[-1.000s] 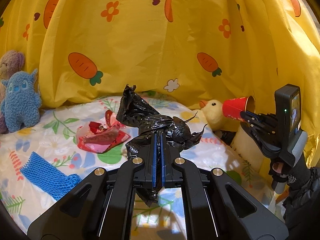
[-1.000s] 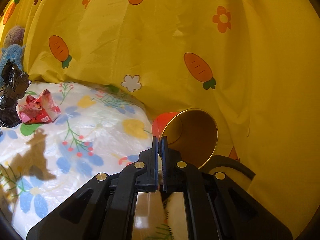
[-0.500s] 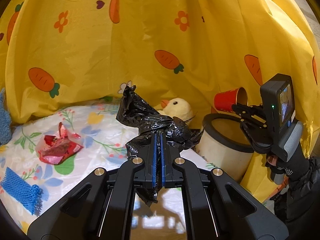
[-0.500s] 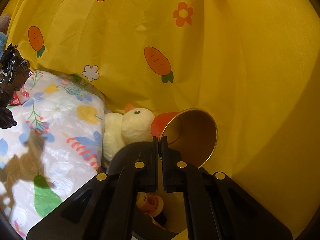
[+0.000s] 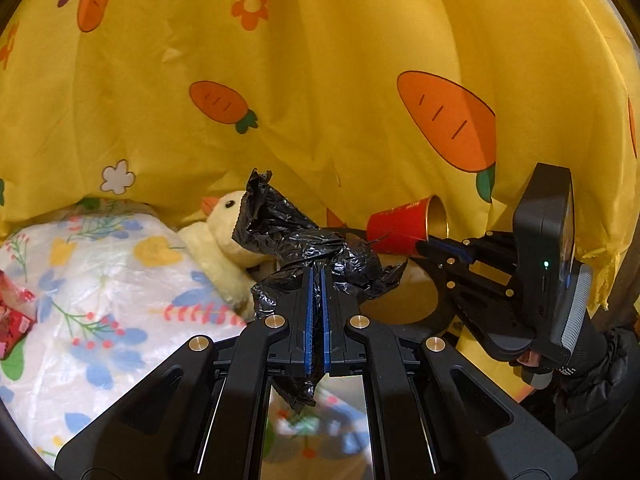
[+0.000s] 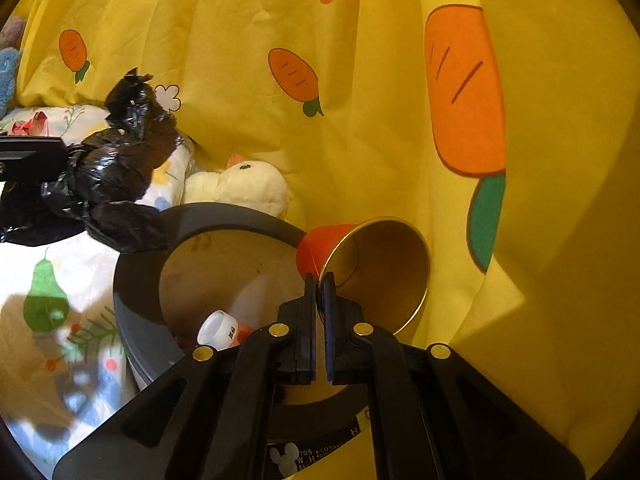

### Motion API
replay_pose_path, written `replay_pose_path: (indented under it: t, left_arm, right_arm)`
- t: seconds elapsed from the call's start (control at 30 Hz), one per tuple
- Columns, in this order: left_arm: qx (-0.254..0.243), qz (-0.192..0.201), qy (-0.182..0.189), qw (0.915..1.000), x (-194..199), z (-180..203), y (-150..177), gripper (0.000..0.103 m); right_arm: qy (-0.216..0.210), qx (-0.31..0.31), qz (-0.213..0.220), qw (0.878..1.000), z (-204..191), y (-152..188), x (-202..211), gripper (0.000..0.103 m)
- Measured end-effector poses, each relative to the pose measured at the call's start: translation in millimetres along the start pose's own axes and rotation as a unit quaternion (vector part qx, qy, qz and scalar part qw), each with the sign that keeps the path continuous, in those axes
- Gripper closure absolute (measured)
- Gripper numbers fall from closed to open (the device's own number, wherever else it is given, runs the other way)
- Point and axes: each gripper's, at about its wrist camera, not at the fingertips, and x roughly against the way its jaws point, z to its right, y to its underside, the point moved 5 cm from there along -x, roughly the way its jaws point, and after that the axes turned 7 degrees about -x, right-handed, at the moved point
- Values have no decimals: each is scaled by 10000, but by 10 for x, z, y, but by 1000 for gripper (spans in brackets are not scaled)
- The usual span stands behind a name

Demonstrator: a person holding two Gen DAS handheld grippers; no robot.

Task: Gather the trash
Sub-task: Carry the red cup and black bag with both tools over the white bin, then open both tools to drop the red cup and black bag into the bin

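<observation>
Currently the left gripper (image 5: 316, 280) has its fingers pressed together on a crumpled black plastic bag (image 5: 296, 236), which bunches above the fingertips and hangs in a short tail below them. Just beyond the bag, left of the fingers, a yellow duck toy (image 5: 218, 240) lies at the edge of a flowered sheet (image 5: 100, 292); a red wrapper (image 5: 14, 320) sits on the sheet far left of the fingers. The right gripper (image 6: 320, 284) pinches the rim of a red paper cup (image 6: 376, 268), one finger inside the gold lining and one outside, the cup lying on its side with its mouth toward the camera. Directly below and ahead of the right fingers is the open mouth of a round bin (image 6: 136, 280) with a dark rim; a small white bottle (image 6: 218, 330) lies inside it. From the right wrist view, the bag hangs left of the fingers, over the bin's far-left rim. A yellow curtain with carrots (image 6: 360, 80) fills the background.
</observation>
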Motion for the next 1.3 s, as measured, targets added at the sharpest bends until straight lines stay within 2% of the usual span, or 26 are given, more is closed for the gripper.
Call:
replay_pose_path:
  t: [0.23, 0.4, 0.77, 0.83, 0.87, 0.9, 1.0, 1.03, 1.1, 1.17, 1.3]
  left_arm:
    - [-185, -42, 421, 9989, -408, 332, -104, 100]
    - [-213, -208, 671, 9973, -639, 449, -71, 100]
    - [-102, -422, 785, 9960, -824, 447, 22, 99]
    - [-105, -435, 727, 9963, -822, 446, 25, 90]
    - [-81, -418, 746, 9963, -817, 440, 23, 82]
    - [-60, -384, 738, 9965, -797, 427, 18, 70]
    - [17, -263, 571, 9980, -729, 357, 11, 47]
    - [67, -226, 500, 9985, -698, 316, 3, 44]
    - [145, -122, 285, 9994, -626, 226, -9, 32]
    - [182, -24, 91, 9998, -529, 143, -19, 28]
    - [301, 88, -385, 9988, -273, -45, -13, 18]
  right_arm:
    - [-194, -107, -104, 9997, 187, 113, -5, 99]
    - [-436, -213, -91, 9988, 260, 176, 13, 99]
    - [-667, -118, -36, 9977, 244, 212, 27, 99]
    - [-673, -101, -30, 9977, 226, 194, 18, 99]
    - [-680, -99, -33, 9976, 219, 190, 9, 99]
    - [-662, -90, -35, 9978, 216, 189, 10, 99]
    - [-693, -87, -21, 9976, 217, 191, 12, 98]
    - [-689, -79, -6, 9976, 215, 190, 15, 96]
    - [-690, -101, 17, 9976, 217, 190, 19, 87]
    - [-699, -95, 66, 9975, 199, 183, 31, 75]
    - [-713, -60, 117, 9974, 154, 171, 69, 72]
